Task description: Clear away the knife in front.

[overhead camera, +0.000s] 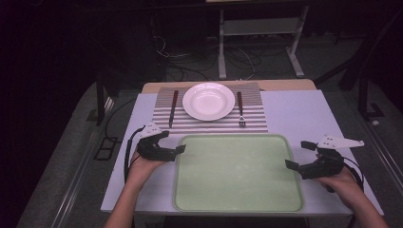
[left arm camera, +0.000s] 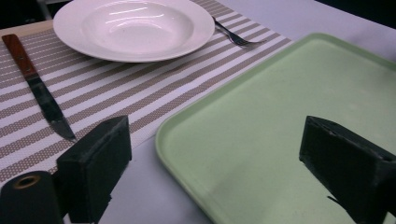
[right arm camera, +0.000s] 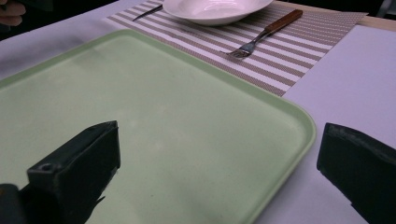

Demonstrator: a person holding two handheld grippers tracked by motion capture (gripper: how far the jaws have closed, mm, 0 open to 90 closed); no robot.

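Spread left tongs (overhead camera: 172, 142) and spread right tongs (overhead camera: 300, 154) flank the empty green tray (overhead camera: 237, 205), its long axis running between them.

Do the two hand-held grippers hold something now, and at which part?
Nothing is held. The left hand-held gripper and the right hand-held gripper are open beside the green tray.

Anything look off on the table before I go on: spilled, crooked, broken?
Nothing stands out. The green tray is bare and lies flat, the plate sits on the striped placemat between knife and fork, and nothing is spilled.
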